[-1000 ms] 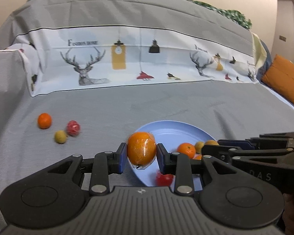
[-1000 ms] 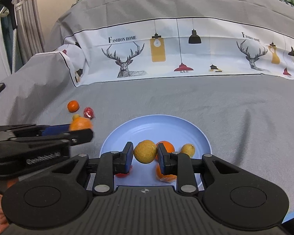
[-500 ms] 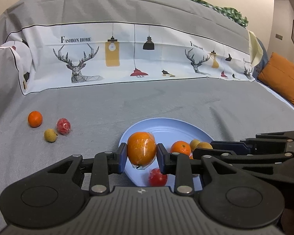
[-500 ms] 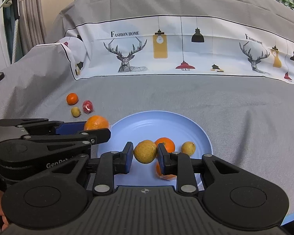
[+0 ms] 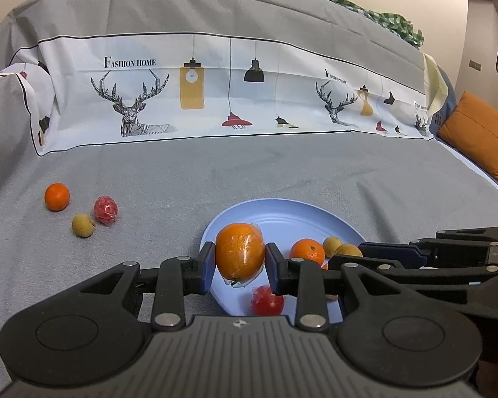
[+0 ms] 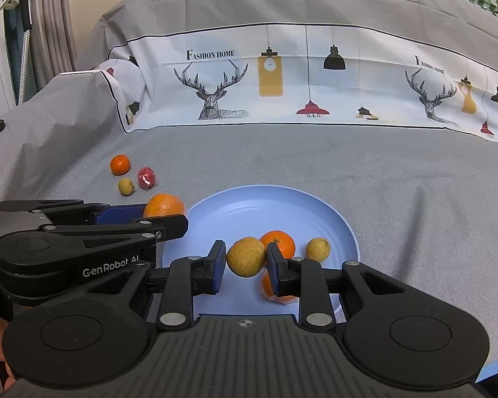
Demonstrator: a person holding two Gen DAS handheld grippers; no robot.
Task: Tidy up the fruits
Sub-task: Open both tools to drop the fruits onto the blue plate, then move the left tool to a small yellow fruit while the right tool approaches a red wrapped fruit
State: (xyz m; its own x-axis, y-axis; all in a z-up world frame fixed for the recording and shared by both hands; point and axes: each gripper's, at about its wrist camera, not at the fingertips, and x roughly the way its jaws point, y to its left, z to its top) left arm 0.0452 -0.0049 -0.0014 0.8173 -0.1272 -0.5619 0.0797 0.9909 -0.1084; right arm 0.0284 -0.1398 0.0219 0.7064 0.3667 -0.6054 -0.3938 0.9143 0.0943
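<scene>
Three loose fruits are sitting on the grey cover at left: a small orange (image 5: 56, 196), a yellowish fruit (image 5: 82, 225), a red wrapped fruit (image 5: 106, 210). The left gripper (image 5: 240, 258) is clamping a wrapped orange (image 5: 240, 256) over the blue plate's (image 5: 282, 215) left edge; the right gripper (image 6: 245, 258) is pinching a yellow-green fruit (image 6: 245, 256) above it. "GenRobot" is showing on the gripper, "FASHION HOME" on the cloth.
</scene>
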